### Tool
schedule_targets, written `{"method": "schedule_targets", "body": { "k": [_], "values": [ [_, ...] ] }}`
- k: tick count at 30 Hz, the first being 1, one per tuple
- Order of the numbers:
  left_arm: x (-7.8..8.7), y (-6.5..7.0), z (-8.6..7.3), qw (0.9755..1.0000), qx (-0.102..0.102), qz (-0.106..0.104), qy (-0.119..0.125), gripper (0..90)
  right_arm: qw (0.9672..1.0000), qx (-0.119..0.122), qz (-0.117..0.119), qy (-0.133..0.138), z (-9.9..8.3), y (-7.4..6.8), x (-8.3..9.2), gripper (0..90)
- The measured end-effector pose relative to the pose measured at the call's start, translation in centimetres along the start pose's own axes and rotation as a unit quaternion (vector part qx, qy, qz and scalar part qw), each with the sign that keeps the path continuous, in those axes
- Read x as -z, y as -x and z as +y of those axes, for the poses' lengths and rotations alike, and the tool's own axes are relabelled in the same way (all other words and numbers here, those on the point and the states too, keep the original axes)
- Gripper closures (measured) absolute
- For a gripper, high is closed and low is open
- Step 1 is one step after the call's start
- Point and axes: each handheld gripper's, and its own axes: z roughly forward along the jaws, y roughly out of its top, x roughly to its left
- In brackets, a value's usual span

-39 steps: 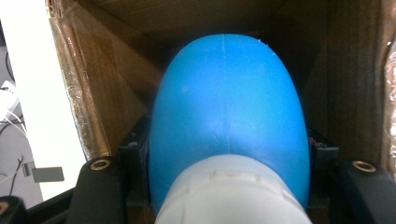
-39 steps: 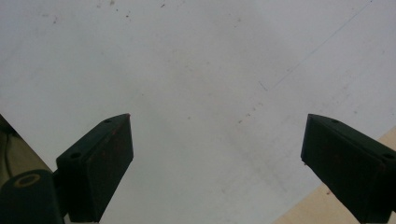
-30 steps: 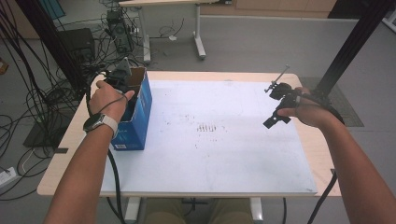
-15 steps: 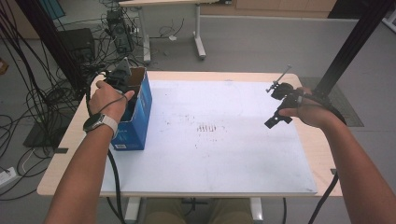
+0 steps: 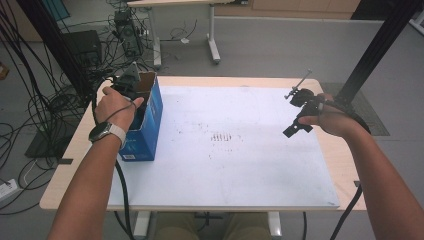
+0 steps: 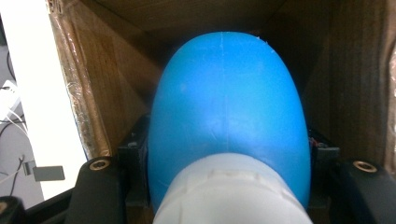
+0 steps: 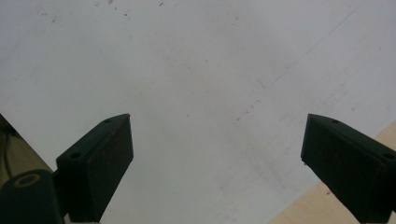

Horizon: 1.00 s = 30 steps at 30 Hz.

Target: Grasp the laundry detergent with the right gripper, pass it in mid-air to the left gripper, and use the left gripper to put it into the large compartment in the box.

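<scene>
My left gripper (image 5: pixel 131 86) reaches down into an open blue cardboard box (image 5: pixel 150 125) at the table's left edge. In the left gripper view its jaws (image 6: pixel 229 151) are shut on a smooth blue rounded object (image 6: pixel 229 93) with a white ribbed part (image 6: pixel 229 196) nearest the camera; the box's brown inner walls (image 6: pixel 116 70) surround it. My right gripper (image 5: pixel 296 111) hangs above the right side of the white mat (image 5: pixel 225 165). In the right gripper view it (image 7: pixel 217 135) stands wide open with nothing between the black pads (image 7: pixel 102 163).
The white mat covers most of the wooden table (image 5: pixel 345 165), with faint dark marks (image 5: pixel 224 137) near its middle. Cables (image 5: pixel 30 115) and equipment lie on the floor at the left, and another desk's legs (image 5: pixel 212 35) stand behind.
</scene>
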Motion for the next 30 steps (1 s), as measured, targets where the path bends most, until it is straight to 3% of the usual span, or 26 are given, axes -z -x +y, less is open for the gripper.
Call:
{"method": "schedule_targets", "body": {
  "k": [30],
  "values": [
    [-0.01,0.02,-0.07,1.0000,0.002,-0.001,0.004,37.0,1.0000,0.001,0.002,-0.001,0.16,-0.07,-0.15,9.1]
  ]
}}
